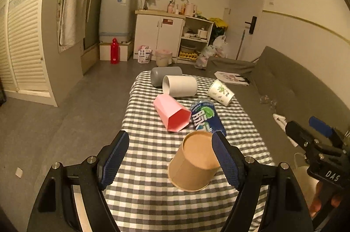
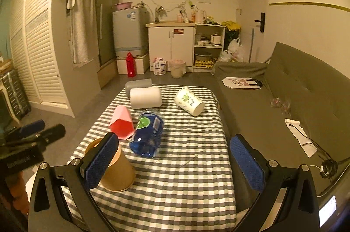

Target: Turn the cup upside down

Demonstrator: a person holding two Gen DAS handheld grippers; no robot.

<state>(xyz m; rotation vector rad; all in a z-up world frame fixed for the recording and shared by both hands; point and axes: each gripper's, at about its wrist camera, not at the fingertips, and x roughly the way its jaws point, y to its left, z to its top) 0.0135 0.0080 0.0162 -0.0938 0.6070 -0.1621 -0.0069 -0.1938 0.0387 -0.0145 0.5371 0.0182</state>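
Note:
A brown paper cup [image 1: 194, 164] stands upside down on the checked table [image 1: 153, 199], base up, rim on the cloth. It also shows in the right wrist view [image 2: 118, 170], partly hidden by a finger. My left gripper [image 1: 170, 157] is open; the cup stands between its fingers, close to the right finger [image 1: 227, 162], apart from the left one. My right gripper [image 2: 175, 160] is open and empty over the table's near middle, to the right of the cup. The right gripper's body also shows in the left wrist view [image 1: 317, 144].
Lying on their sides on the table are a pink cup [image 1: 171, 115], a blue cup [image 1: 206, 117], a white cup [image 1: 180, 85], a grey cup [image 1: 165, 75] and a printed paper cup [image 1: 221, 92]. A grey sofa [image 2: 295, 96] runs along the table's right side.

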